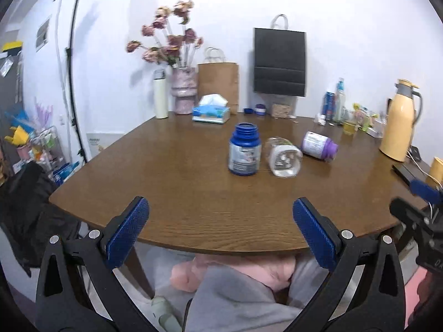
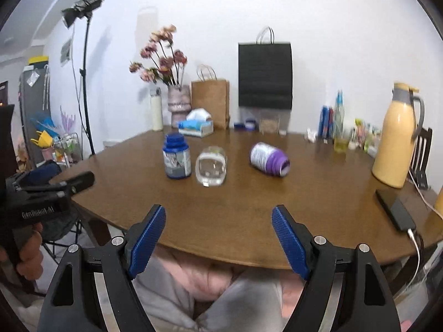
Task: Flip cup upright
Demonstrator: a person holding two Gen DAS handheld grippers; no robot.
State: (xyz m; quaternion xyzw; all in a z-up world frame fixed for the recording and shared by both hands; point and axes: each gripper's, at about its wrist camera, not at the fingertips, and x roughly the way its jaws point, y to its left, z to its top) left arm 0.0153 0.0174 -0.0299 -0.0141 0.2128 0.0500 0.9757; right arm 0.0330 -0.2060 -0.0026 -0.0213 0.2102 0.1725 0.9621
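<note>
Cup first, because everything hinges on it, but I'll work out from my own tools: my right gripper (image 2: pixel 218 238) hangs at the near edge of the table (image 2: pixel 249 215), blue pads (image 2: pixel 148 238) spread wide with nothing between them; my left gripper (image 1: pixel 220 231) sits the same way, jaws wide and empty, over the person's lap; neither is near the target yet.

Out past the pads, mid-table, lies the clear glass cup (image 2: pixel 211 167) on its side, just beside the upright blue bottle (image 2: pixel 176 157) and well apart from the toppled purple-capped bottle (image 2: pixel 269 159) to its right; in the left view the cup (image 1: pixel 283 157) looks to have a white label band; which end faces me I can't say for sure.

My read: it's glass, so stiff, slick and breakable; lying round on wood it will likely roll if nudged; probably light, looks empty. I'd take it across the mid-body, pads square on the sidewall, firm but not crushing, and watch that blue bottle's closeness on the left side.
</note>
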